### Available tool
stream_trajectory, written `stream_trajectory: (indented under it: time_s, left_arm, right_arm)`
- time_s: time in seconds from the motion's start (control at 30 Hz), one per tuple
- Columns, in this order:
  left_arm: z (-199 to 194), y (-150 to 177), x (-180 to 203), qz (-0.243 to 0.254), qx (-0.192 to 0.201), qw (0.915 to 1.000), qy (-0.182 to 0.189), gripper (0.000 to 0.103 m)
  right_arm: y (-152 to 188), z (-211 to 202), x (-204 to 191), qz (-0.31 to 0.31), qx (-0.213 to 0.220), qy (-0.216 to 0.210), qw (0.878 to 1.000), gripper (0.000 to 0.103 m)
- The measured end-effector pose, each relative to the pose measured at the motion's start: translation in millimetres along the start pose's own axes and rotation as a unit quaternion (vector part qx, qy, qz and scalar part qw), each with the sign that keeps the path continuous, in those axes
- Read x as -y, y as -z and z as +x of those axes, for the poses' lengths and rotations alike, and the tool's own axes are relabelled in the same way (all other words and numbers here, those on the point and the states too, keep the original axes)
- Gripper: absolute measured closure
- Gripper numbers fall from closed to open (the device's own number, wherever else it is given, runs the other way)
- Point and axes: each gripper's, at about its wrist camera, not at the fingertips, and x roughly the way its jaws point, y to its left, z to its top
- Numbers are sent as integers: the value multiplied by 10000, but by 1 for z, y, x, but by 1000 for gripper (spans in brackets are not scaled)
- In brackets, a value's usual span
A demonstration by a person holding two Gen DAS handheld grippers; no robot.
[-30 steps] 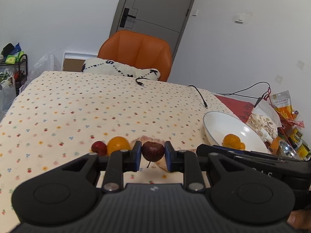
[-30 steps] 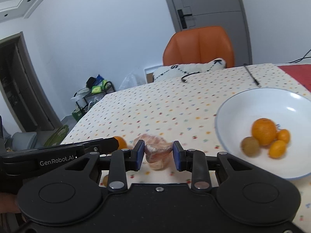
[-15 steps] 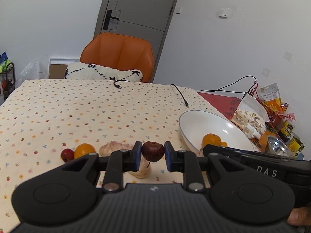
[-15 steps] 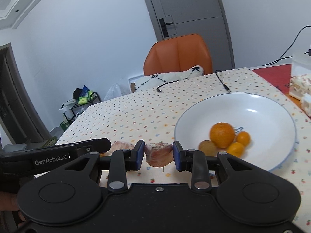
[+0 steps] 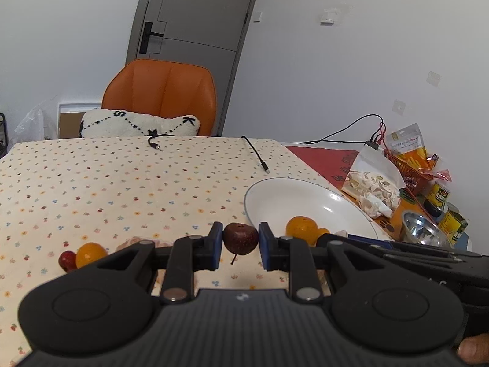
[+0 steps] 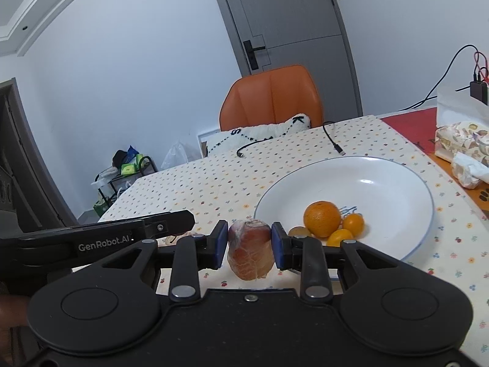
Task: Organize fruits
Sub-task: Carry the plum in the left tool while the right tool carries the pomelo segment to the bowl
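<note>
Wrinkled dark-red fruit (image 5: 240, 238) pinched in left gripper (image 5: 240, 246), glossy round plate (image 5: 275, 195)

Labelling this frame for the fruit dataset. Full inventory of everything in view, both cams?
plate: 1, white, on the table's right side
orange: 1, orange, in the plate
small oranges: 2, orange, in the plate beside the orange
brownish fruit: 1, in the plate, partly hidden
dark red fruit: 1, held between the left fingers
peeled segment: 1, pink-orange, held between the right fingers
loose fruit: 1 orange, 1 red, on the tablecloth at left
tablecloth: 1, cream, dotted
cables: 2, black, far side of the table
chair: 1, orange, behind the table
cushion: 1, white, on the chair
snack bags, cans: several, table's right edge
left gripper: black, shut
right gripper: black, shut
</note>
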Motion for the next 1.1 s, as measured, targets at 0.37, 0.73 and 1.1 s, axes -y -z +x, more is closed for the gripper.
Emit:
stream_trajectory:
  time_s: [0.37, 0.73, 1.1]
  left_arm:
    - [14, -2, 21, 136, -34, 9997, 194, 80]
    - [31, -5, 34, 265, -97, 9992, 277, 80]
    - [53, -6, 40, 358, -245, 9987, 276, 80]
  right_arm:
    - [-3, -18, 19, 93, 197, 206, 9995, 75]
    - [-7, -27, 52, 338, 361, 679, 9965, 75]
    - [-9, -16, 75, 472, 245, 1003, 9935, 74]
